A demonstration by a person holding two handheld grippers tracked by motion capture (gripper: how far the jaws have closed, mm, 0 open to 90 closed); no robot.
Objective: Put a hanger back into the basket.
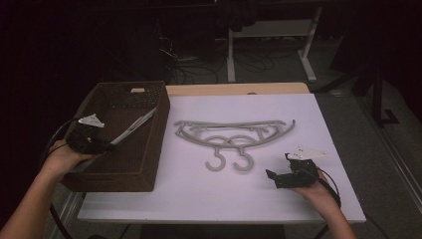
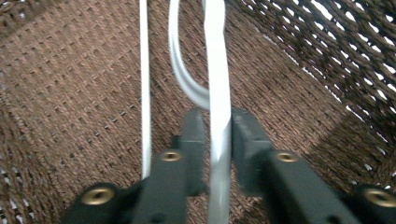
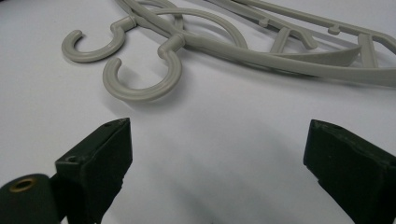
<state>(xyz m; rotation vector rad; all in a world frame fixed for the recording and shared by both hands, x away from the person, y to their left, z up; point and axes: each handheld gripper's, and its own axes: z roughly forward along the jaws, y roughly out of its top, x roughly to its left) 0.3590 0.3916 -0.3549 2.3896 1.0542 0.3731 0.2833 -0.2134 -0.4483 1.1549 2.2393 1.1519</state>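
1. Grey hanger (image 2: 219, 93) sits between your left gripper (image 2: 218, 135) jaws, inside the wicker basket (image 1: 149, 164) at the table's left edge; pads look just off it, letting go.
2. Two hangers (image 1: 234, 134) lie mid-table.
3. Your right gripper (image 3: 217, 154) gapes wide, empty; next, reach those hooks.

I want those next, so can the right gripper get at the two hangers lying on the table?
Probably yes: the right gripper is open, and bare table lies between it and the hangers.
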